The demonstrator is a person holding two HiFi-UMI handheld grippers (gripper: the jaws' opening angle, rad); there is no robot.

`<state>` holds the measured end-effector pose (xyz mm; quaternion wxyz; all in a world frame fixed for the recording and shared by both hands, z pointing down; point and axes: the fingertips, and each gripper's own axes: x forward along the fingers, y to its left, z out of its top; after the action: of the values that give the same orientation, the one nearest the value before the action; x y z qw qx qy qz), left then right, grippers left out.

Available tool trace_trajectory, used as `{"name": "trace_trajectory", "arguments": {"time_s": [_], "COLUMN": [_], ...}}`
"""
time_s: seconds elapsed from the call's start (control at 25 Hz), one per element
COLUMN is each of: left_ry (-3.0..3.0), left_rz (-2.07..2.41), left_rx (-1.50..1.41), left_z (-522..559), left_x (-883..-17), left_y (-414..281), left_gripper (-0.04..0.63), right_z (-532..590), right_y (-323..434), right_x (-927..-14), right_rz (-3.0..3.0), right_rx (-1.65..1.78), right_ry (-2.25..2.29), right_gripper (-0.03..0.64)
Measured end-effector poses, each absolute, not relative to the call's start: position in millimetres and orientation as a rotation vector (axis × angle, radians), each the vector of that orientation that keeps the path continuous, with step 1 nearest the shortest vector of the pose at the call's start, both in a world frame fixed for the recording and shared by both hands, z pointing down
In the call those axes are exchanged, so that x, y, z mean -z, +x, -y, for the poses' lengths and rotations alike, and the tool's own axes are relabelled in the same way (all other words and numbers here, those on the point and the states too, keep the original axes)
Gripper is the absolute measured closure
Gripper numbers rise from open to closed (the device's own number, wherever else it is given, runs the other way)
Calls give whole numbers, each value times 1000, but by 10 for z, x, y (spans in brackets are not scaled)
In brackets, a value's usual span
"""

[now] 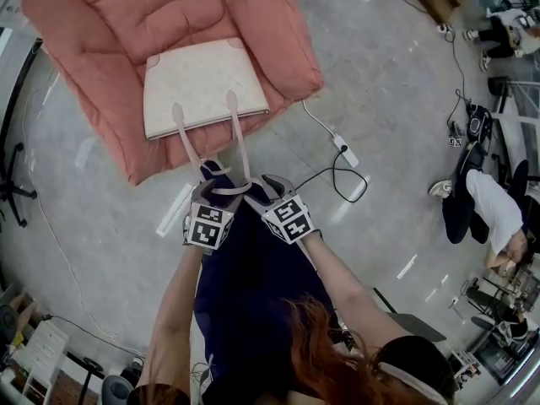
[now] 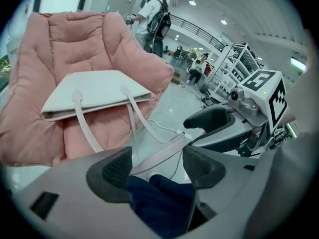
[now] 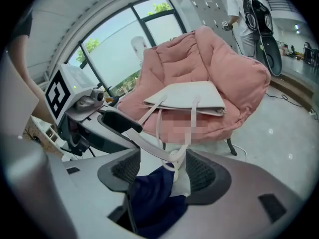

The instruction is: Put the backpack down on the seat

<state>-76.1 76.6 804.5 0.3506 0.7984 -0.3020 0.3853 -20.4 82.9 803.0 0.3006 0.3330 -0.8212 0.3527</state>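
Observation:
The backpack, a cream flat bag [image 1: 202,87], lies on the seat of a pink cushioned chair [image 1: 93,66]. Its two long straps [image 1: 238,142] run off the seat's front edge to my grippers. My left gripper [image 1: 209,194] and right gripper [image 1: 268,191] hover side by side just in front of the chair. In the left gripper view the bag [image 2: 94,91] rests flat, and a strap [image 2: 164,151] crosses the wide gap of the left gripper [image 2: 157,163] without being pinched. In the right gripper view a strap loop [image 3: 175,146] hangs loose inside the open right gripper [image 3: 164,171].
A white power strip [image 1: 346,152] with cables lies on the glossy floor right of the chair. People sit at the far right [image 1: 485,201]. A black chair base [image 1: 13,184] stands at the left. A person with a dark backpack [image 2: 154,19] stands behind the chair.

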Motion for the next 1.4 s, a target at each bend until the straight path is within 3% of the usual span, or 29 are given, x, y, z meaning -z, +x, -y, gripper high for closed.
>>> {"name": "trace_trajectory", "arguments": {"time_s": [0.6,1.4], "left_ry": [2138,2332], "left_rz": [1033,1005], "left_rx": [-717,-468], "left_z": [-401,-444], "left_x": [-6796,-5306], "left_y": [-833,-509], "left_gripper": [290,305], "right_z": [-535,-559], "right_y": [15,225], "right_x": [-6717,-4960], "right_rz": [2329,2685], "right_rx": [-1091,-1158], "right_ry": [1163,1345], "right_gripper": [339,339]}}
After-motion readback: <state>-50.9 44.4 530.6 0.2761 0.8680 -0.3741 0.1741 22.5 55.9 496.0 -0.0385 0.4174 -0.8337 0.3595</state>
